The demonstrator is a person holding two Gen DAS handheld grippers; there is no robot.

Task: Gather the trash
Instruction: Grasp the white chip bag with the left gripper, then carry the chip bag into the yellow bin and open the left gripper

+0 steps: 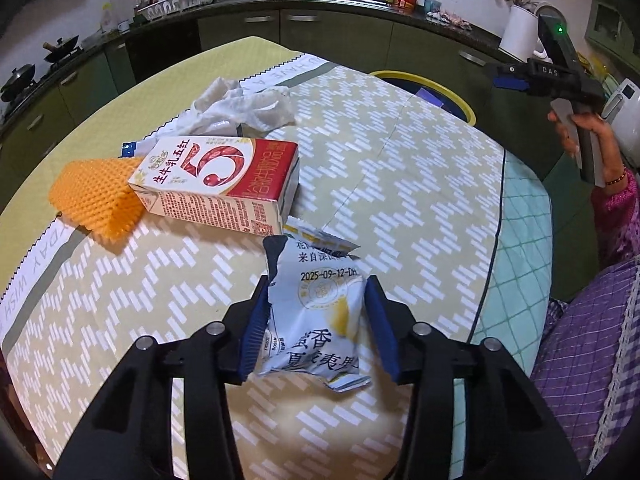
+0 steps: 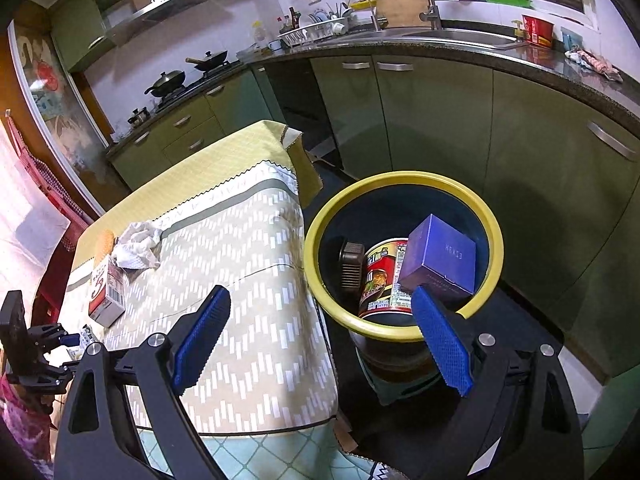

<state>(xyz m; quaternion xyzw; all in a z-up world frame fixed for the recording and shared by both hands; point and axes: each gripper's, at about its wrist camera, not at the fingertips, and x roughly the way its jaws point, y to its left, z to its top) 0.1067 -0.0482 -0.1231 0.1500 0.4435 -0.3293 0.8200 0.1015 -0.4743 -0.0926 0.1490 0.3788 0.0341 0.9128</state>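
Note:
My left gripper is shut on a torn white-and-blue snack wrapper, held just above the table. Behind it lie a red-and-white milk carton, an orange foam net and a crumpled white tissue. My right gripper is open and empty, next to the yellow-rimmed bin beside the table. The bin holds a purple box, a red noodle cup and a brown piece. The carton and tissue also show in the right wrist view.
The table has a patterned cloth and stands left of the bin. Green kitchen cabinets and a counter with sink run behind. The right gripper and my hand show at the right in the left wrist view.

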